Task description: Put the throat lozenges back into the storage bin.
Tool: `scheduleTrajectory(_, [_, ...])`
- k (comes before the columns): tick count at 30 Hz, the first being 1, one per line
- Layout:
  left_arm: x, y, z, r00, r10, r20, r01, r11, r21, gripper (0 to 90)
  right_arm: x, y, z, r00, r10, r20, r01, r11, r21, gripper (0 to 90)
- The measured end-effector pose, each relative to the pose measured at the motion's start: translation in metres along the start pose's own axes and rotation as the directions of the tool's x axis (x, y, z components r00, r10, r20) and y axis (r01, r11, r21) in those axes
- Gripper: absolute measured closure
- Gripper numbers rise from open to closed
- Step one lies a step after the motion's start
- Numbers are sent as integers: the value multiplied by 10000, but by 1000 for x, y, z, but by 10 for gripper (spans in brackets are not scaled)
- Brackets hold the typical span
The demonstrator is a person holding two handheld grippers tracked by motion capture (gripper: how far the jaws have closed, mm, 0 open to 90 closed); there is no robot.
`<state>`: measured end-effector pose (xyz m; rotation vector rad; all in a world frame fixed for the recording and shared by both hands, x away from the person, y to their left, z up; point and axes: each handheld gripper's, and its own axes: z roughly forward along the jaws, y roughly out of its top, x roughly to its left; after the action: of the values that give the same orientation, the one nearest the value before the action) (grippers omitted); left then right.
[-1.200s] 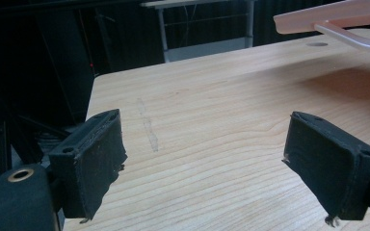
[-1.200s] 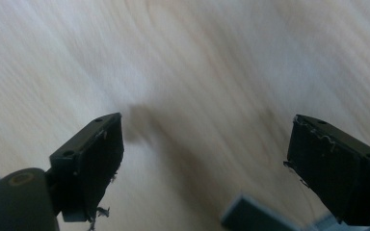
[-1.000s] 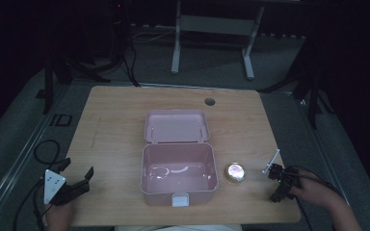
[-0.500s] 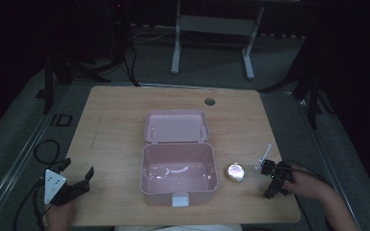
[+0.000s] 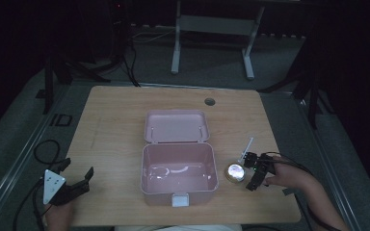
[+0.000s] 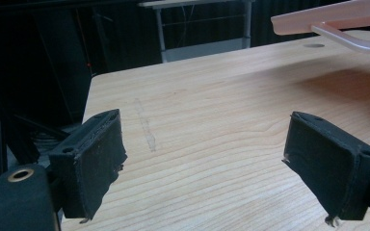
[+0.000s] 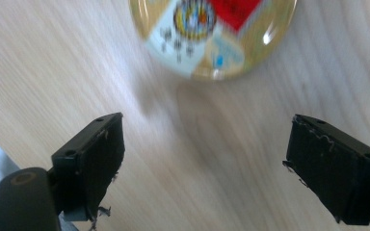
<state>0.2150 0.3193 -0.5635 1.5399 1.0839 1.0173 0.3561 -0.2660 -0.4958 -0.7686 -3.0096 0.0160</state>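
1. Right gripper (image 5: 252, 169): jaws wide apart, empty, poised just beside a round gold-rimmed tin (image 5: 235, 172), colourful lid blurred in the right gripper view.
2. Left gripper (image 5: 75, 179): jaws spread, empty, at the desk's (image 5: 115, 120) near left corner.
3. Pink box (image 5: 178, 174): open, lid (image 5: 176, 126) raised, mid-desk, left of the tin.

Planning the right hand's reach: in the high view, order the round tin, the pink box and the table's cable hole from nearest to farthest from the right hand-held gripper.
1. Round tin, just left of the right hand-held gripper.
2. Pink box, farther left, mid-table.
3. Cable hole, near the far edge.
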Motion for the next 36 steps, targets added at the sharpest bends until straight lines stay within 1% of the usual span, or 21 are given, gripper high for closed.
scheduleTrajectory(2, [0,0,0,10000,1,8,-1,10000,-1,144,-1,7,0,10000,-50,15,50,10000,0,130])
scheduleTrajectory(4, [0,0,0,10000,-4,16,4,10000,-9,144,0,10,0,10000,-60,38,60,10000,4,130])
scheduleTrajectory(5, [0,0,0,10000,-4,23,4,10000,-9,144,0,17,0,9998,-192,9,192,9998,-29,129])
scheduleTrajectory(7, [0,0,0,10000,-32,52,32,10000,-10,144,1,23,2,9998,-199,16,199,9998,-16,129])
scheduleTrajectory(8, [0,0,0,10000,-36,52,36,10000,-13,145,1,26,2,9997,-223,-55,223,9997,-20,129])
scheduleTrajectory(9, [0,0,0,10000,-36,52,36,10000,-13,144,1,26,2,9997,-223,-55,223,9997,-20,129])
scheduleTrajectory(12, [1,0,0,10000,-46,59,46,10000,-4,144,1,39,6,9995,-286,-114,286,9996,-44,128])
scheduleTrajectory(15, [1,0,0,10000,-56,70,56,10000,-16,145,0,45,9,9995,-297,-143,297,9996,7,128])
scheduleTrajectory(17, [1,0,0,10000,-55,64,55,10000,-20,144,-2,51,14,9994,-270,-205,272,9996,123,129])
scheduleTrajectory(18, [1,0,0,10000,-56,59,56,10000,-26,145,-3,53,16,9993,-264,-251,268,9995,164,136])
scheduleTrajectory(20, [1,0,0,10000,-58,66,58,10000,-26,145,-2,55,18,9988,-422,-260,427,9989,171,155])
scheduleTrajectory(22, [1,0,0,10000,-66,58,66,10000,-36,144,-3,57,20,9983,-487,-327,493,9986,183,194])
scheduleTrajectory(24, [1,0,0,10000,-50,60,50,10000,-21,145,-2,58,19,9985,-467,-303,475,9985,280,197])
scheduleTrajectory(26, [0,0,0,10000,-49,56,49,10000,-27,144,-1,58,18,9980,-594,-215,603,9974,406,199])
scheduleTrajectory(28, [1,0,0,10000,-50,59,50,10000,-22,145,0,58,16,9978,-582,-326,597,9971,468,199])
scheduleTrajectory(33, [0,0,0,10000,-47,47,47,10000,-17,145,3,57,7,9955,-795,-508,824,9949,583,199])
scheduleTrajectory(36, [0,0,0,10000,-47,47,47,10000,-21,145,6,56,-5,9941,-908,-594,952,9926,759,199])
